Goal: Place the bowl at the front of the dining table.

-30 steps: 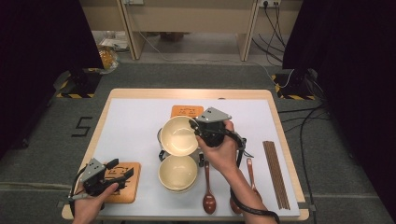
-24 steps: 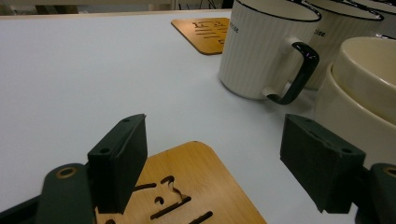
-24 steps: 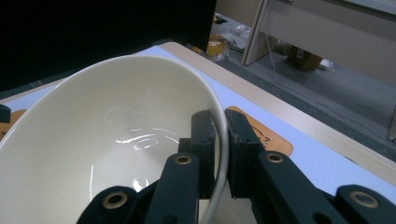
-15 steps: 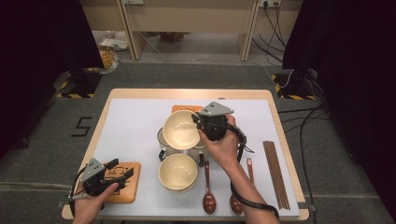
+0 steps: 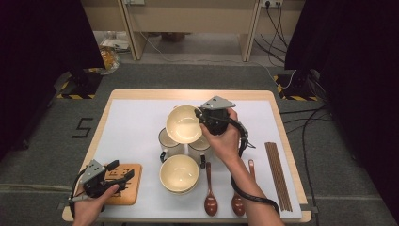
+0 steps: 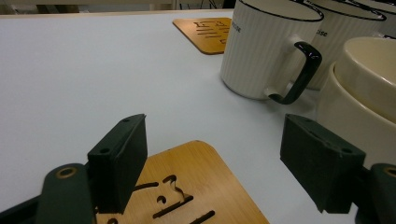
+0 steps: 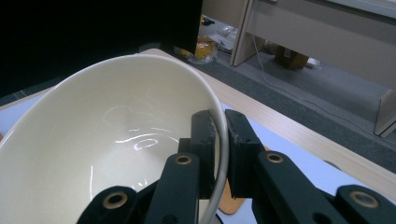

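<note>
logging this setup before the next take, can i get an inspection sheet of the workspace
surface: white mat on wooden table
job's things: cream bowl held tilted above two mugs; bowl stack in front
clutter: coasters, two spoons, chopsticks
grippers: right gripper clamps bowl rim; left gripper open over near coaster
cables: one trails from right gripper; more on floor
surroundings: grey floor, dark curtains, desk legs

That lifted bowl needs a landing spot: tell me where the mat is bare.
Bare: the mat left of the mugs, above the near coaster. Crowded: around the stacked bowls and spoons. The right gripper holds the bowl.
</note>
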Motion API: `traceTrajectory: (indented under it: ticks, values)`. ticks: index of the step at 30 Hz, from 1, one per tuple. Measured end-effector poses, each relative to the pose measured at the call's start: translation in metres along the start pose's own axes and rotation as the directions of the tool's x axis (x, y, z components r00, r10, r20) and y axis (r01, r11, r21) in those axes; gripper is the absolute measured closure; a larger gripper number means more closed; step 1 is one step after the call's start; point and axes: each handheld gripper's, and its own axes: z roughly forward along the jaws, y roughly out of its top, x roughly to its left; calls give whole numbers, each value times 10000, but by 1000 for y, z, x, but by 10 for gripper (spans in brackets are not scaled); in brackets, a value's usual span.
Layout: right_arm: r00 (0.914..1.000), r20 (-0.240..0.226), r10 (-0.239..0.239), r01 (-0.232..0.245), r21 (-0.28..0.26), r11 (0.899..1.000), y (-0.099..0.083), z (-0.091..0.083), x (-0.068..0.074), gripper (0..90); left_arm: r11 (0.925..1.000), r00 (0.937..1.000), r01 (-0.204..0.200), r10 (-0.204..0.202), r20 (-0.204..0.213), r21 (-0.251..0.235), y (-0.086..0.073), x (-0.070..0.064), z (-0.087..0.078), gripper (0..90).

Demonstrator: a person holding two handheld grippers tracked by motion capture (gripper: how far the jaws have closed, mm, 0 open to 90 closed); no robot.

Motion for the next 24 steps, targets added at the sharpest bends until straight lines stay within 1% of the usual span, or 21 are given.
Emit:
traceTrajectory:
  ticks: [11,24]
  values:
    - [9999,112,103,-102,-57,9999,7,10,-6,829,10000,10000,24,-24,-25,-16,0,1,0,227]
    - [9992,284,280,-278,-49,9996,12,17,-16,830,10000,10000,43,-43,-12,-9,-1,1,0,227]
